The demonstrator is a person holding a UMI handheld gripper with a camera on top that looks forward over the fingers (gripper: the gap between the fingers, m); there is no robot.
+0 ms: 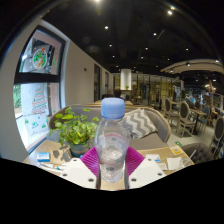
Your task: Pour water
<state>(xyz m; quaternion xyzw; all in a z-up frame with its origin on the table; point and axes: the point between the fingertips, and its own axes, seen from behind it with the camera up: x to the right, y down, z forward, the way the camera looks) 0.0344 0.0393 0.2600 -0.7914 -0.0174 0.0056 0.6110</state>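
A clear bottle (112,140) with a blue cap stands upright between the claw (112,166) fingers, its sides against the magenta pads (92,160). Beyond it on the table (160,152) sits a green plant (74,127), left of the bottle. Chairs (186,118) stand farther back.

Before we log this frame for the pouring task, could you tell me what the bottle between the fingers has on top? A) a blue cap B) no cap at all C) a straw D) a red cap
A: the clear bottle, standing between the gripper's fingers, has a blue cap closing its neck.
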